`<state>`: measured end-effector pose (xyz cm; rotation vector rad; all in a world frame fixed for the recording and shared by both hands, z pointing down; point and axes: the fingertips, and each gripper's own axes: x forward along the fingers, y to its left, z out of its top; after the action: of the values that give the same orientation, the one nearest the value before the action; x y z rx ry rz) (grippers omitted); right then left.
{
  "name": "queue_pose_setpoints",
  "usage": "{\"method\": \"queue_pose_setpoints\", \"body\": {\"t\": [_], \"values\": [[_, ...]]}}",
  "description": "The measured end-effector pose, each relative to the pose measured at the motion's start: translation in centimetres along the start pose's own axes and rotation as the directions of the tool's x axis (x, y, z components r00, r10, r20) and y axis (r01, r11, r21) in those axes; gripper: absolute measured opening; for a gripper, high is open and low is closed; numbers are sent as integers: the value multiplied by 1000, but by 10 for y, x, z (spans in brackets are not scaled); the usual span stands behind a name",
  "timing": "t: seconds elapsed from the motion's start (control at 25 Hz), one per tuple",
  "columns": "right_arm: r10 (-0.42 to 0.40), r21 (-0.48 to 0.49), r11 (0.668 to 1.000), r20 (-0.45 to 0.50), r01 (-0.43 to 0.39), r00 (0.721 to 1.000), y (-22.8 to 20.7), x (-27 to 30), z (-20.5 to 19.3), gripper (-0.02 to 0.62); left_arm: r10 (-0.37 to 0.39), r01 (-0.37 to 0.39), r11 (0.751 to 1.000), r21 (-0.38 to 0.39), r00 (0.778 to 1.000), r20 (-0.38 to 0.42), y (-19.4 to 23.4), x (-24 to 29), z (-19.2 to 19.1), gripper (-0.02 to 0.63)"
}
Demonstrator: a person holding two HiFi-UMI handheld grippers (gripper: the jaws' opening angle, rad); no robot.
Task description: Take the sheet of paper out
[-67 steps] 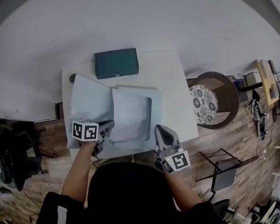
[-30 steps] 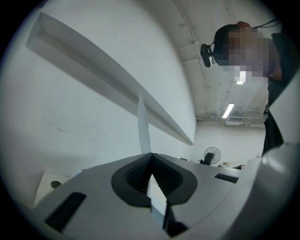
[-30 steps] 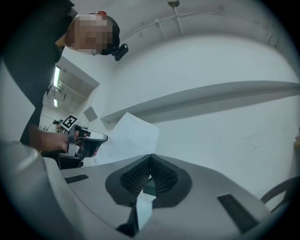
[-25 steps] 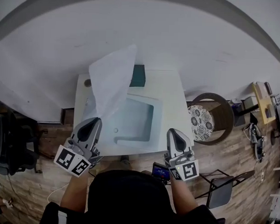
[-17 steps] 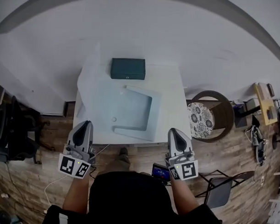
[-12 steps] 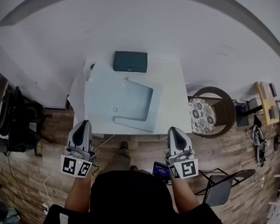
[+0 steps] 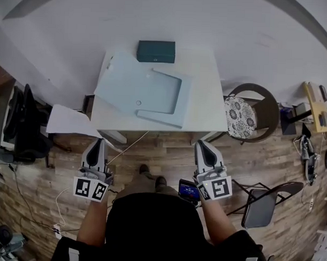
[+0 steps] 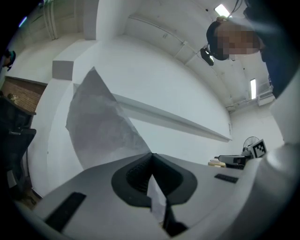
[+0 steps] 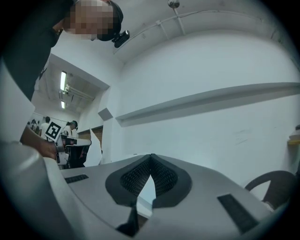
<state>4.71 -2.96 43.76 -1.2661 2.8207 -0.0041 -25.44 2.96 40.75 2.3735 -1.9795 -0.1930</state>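
The white sheet of paper (image 7: 71, 122) hangs in the air off the table's near left corner, away from the folder. My left gripper (image 7: 97, 143) is shut on its near edge. In the left gripper view the sheet of paper (image 8: 98, 122) rises up and to the left from the closed jaws of my left gripper (image 8: 151, 154). The light blue folder (image 7: 138, 91) lies open and flat on the white table (image 7: 207, 105). My right gripper (image 7: 201, 144) is shut and holds nothing, short of the table's near edge. In the right gripper view its tips meet (image 9: 151, 155).
A dark green box (image 7: 156, 51) sits at the table's far edge. A round chair with a patterned cushion (image 7: 241, 116) stands right of the table, and a folding chair (image 7: 268, 203) stands nearer. A black office chair (image 7: 22, 125) is at the left. A phone (image 7: 188, 190) shows by the person's waist.
Both grippers have drawn back from the table over the wooden floor. The sheet, earlier raised over the folder, has come away with the left gripper to the left of the table.
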Motion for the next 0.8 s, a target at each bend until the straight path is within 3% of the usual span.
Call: {"method": "queue_pose_setpoints", "body": {"t": [0.28, 0.8], "values": [[9, -19, 1000, -19, -10, 1000, 37, -12, -1, 9, -20, 17, 999, -51, 999, -47, 5, -28, -23, 0], [-68, -8, 998, -89, 67, 994, 108, -24, -17, 9, -135, 125, 988, -93, 986, -99, 24, -72, -43, 0]]}}
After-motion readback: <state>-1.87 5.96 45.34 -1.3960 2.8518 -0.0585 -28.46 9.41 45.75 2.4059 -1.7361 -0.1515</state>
